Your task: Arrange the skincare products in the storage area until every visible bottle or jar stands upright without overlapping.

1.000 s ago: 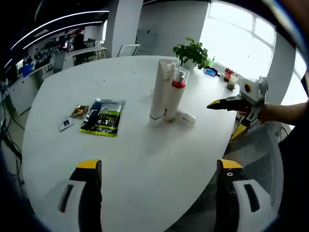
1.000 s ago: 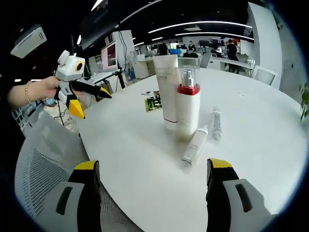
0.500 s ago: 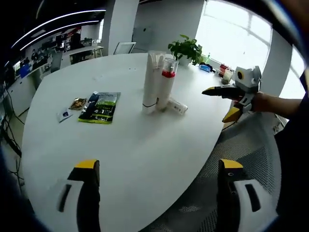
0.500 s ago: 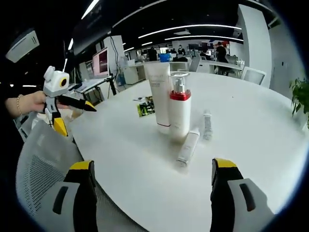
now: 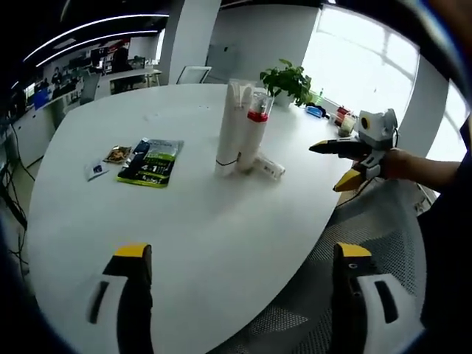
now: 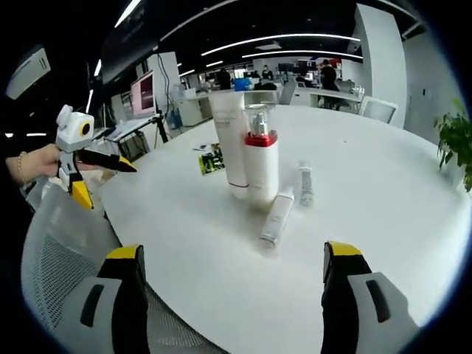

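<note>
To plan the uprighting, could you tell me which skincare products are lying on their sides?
The two small white tubes lie flat beside the upright tall white tube and red-collared pump bottle.

Lighting: bright, mixed. Left gripper view: large blown-out window (image 5: 369,59) at upper right, detail lost in glare; long white ceiling light strips (image 5: 96,33) at upper left. Right gripper view: curved ceiling strips (image 6: 295,40) across the top, dim office behind. Round glossy white table (image 5: 221,214) evenly lit, shadows under standing items soft and faint. Distortion: strong fisheye bending of straight lines toward edges. Focus: centre fairly sharp; far background and frame margins soft.
</note>
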Demonstrator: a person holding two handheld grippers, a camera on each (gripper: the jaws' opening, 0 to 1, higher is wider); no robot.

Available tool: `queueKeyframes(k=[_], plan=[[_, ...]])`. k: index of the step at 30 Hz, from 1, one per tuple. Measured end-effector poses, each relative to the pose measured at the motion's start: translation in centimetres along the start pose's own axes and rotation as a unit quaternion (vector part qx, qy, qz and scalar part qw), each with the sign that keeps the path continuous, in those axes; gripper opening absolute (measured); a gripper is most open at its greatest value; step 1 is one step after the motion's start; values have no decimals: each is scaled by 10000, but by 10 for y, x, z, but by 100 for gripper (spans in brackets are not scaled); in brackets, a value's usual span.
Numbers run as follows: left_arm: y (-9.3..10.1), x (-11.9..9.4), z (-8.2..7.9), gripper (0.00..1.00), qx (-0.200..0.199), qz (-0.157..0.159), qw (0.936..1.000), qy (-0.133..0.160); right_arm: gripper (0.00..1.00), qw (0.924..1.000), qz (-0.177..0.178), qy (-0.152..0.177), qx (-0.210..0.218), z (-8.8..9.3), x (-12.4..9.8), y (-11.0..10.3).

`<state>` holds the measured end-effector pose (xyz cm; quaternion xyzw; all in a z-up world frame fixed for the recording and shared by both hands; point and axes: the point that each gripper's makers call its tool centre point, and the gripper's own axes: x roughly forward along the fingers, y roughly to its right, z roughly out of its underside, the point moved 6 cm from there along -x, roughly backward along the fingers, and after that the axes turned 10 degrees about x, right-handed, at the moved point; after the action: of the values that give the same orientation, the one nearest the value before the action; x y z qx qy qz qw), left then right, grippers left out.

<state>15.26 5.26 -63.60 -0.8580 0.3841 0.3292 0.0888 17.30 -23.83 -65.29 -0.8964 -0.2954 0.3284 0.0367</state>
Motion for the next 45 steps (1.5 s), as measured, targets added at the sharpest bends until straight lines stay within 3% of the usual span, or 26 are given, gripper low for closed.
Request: queueKeyframes(k=[12, 19, 26, 30, 35, 40, 45], plan=[[-2, -3, 4, 99, -27, -46, 10000, -70, 93, 9991, 147, -407, 50, -3, 18, 12], [-3, -3, 2, 98, -188, -87, 9998, -16, 87, 9982, 396, -404, 202, -13, 31, 26], [-1, 1, -3, 97, -268, 21, 9996, 67, 68, 9964, 513, -636, 217, -18, 48, 37], [-2, 3, -5, 96, -257, 32, 9996, 91, 64, 9953, 546, -755, 257, -18, 60, 40], [-3, 3, 0, 95, -339, 28, 9994, 51, 55, 9931, 681, -928, 206, -17, 68, 37], [-1, 0, 6, 94, -446, 14, 9990, 27, 53, 9901, 933, -1045, 68, -16, 81, 42], [-4, -3, 14, 94, -603, -14, 9982, 0, 43, 9885, 1040, -1098, 76, -16, 94, 50]])
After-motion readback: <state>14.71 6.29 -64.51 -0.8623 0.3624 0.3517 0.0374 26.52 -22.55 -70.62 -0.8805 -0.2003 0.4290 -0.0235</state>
